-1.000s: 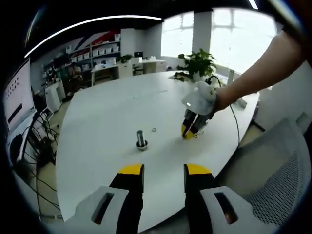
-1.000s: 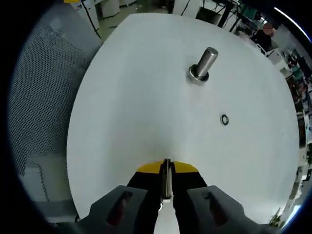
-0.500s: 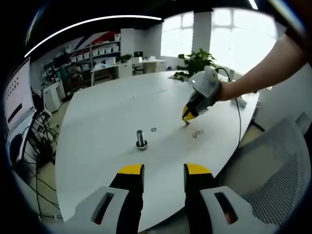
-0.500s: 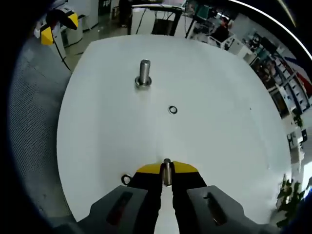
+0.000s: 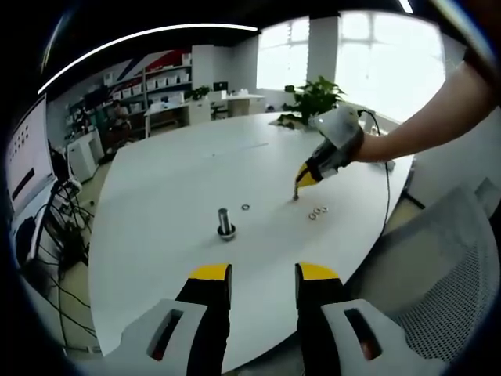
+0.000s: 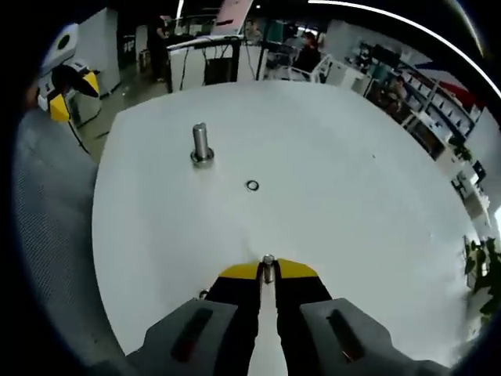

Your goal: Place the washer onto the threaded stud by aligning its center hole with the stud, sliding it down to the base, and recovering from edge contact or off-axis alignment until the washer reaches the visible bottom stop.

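Left gripper view: from the table's (image 5: 156, 196) near edge, facing across it toward windows, well back from threaded stud (image 5: 225, 224) | Right gripper view: above the tabletop (image 6: 352, 204), facing the opposite way toward shelving, nearer the stud (image 6: 201, 145) | Shared: table, stud, loose washer (image 5: 246, 207) (image 6: 252, 186) beside it.

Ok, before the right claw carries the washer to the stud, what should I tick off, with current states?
1. Washer pinched edge-on in right claw: ok.
2. Stud upright on table: ok.
3. Washer centred over stud: not ok, well short of it.
4. Route passes the loose washer lying flat: ok.
5. Left claw open, away from stud: ok.
6. Washer hole square to stud: cannot tell.
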{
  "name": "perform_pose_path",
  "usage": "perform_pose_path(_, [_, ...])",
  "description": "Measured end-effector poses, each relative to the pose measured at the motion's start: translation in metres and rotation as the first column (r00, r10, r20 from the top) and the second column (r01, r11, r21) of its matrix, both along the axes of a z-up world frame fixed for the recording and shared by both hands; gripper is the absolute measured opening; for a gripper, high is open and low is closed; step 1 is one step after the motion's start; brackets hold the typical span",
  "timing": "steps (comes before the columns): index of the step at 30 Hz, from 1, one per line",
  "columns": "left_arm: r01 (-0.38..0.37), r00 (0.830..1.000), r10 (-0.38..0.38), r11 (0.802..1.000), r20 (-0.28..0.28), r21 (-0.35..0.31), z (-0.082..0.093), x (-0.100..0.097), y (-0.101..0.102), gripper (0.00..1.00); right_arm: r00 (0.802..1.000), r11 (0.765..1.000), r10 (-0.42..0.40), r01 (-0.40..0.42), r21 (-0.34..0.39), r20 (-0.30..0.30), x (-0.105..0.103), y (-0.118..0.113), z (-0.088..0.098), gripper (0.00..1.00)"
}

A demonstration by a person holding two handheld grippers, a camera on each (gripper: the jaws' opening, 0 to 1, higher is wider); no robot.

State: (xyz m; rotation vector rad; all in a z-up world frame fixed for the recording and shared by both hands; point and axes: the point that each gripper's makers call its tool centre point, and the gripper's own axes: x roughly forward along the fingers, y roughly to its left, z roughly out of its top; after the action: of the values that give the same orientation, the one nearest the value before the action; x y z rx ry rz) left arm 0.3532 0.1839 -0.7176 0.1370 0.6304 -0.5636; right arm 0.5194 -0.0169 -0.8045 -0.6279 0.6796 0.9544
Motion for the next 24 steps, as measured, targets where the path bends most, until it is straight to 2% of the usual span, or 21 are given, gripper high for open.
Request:
perform_pose_path(1, [0.0, 1.0, 0.0, 1.0, 0.001, 0.0, 0.0, 0.0, 0.0, 0.3, 0.999, 0.999, -0.036, 0.036, 0.034, -0.001, 0.001, -0.001, 0.003, 0.03])
perform_pose_path(3, [0.0, 1.0, 0.0, 1.0, 0.002, -0.001, 0.0, 0.0, 0.0, 0.3, 0.995, 0.996, -0.074, 0.077, 0.047, -0.074, -0.003, -0.003, -0.003, 0.03])
perform_pose_path(4, [-0.001, 1.0, 0.001, 1.0, 0.002, 0.0, 0.0, 0.0, 0.0, 0.31, 0.993, 0.997, -0.077, 0.077, -0.002, -0.084, -0.004, -0.009, -0.009, 0.03])
perform_pose_path(5, [-0.001, 1.0, 0.001, 1.0, 0.003, 0.002, 0.0, 0.0, 0.001, 0.31, 0.998, 0.998, -0.048, 0.047, -0.03, -0.038, -0.001, -0.011, -0.008, 0.03])
perform_pose_path(9, [-0.002, 1.0, 0.002, 1.0, 0.004, 0.003, 0.001, 0.0, 0.001, 0.31, 0.996, 0.998, -0.05, 0.048, -0.03, -0.071, -0.006, -0.008, -0.013, 0.03])
perform_pose_path(11, [-0.001, 1.0, 0.001, 1.0, 0.003, 0.005, 0.0, 0.0, 0.001, 0.31, 0.998, 0.999, -0.018, 0.016, -0.036, -0.055, -0.008, 0.001, -0.011, 0.03])
perform_pose_path(12, [0.001, 1.0, -0.001, 1.0, 0.003, 0.005, 0.0, 0.0, 0.001, 0.31, 0.998, 0.998, 0.029, -0.032, -0.049, -0.055, -0.012, 0.011, -0.01, 0.03])
perform_pose_path(16, [0.003, 1.0, -0.003, 1.0, -0.003, 0.009, -0.001, -0.001, 0.0, 0.31, 0.99, 0.985, 0.137, -0.138, -0.1, -0.016, -0.013, 0.036, -0.013, 0.1])
perform_pose_path(22, [0.002, 1.0, -0.001, 1.0, -0.005, 0.014, -0.002, -0.001, 0.001, 0.31, 0.981, 0.969, 0.194, -0.195, -0.151, -0.018, -0.007, 0.056, -0.023, 0.12])
perform_pose_path(24, [0.001, 1.0, -0.001, 1.0, -0.004, 0.016, -0.002, -0.001, 0.001, 0.31, 0.977, 0.962, 0.211, -0.214, -0.169, -0.038, -0.004, 0.059, -0.028, 0.12])
